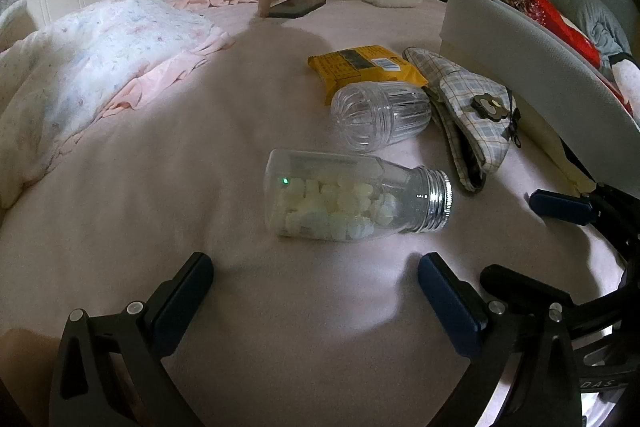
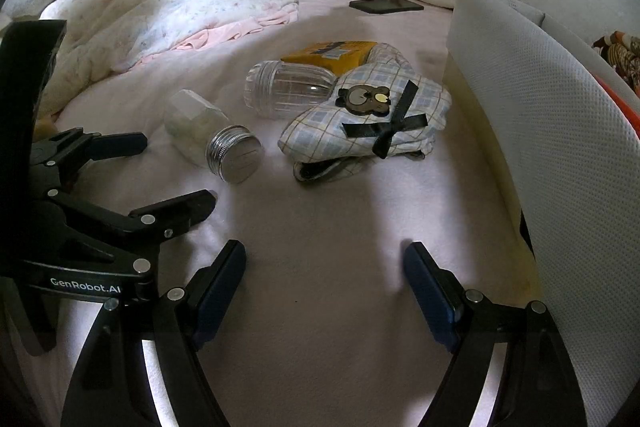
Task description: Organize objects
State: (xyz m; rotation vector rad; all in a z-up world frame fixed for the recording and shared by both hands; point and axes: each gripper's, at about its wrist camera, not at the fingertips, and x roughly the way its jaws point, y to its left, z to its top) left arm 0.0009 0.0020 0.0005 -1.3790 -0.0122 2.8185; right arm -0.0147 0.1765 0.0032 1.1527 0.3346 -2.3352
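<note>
Rolling is my worry: the candy jar (image 1: pixel 352 197) lies on its side on the soft pink bedspread (image 1: pixel 200 187), so a nudge from one pad could send it away (round glass, sagging cloth). Its long axis runs across the left wrist view, silver cap (image 1: pixel 438 201) pointing right toward the plaid pouch (image 1: pixel 468 115). It sits just ahead of my left gripper (image 1: pixel 316 285), which gapes wide and empty. My right gripper (image 2: pixel 324 277) is likewise spread, holding nothing.
</note>
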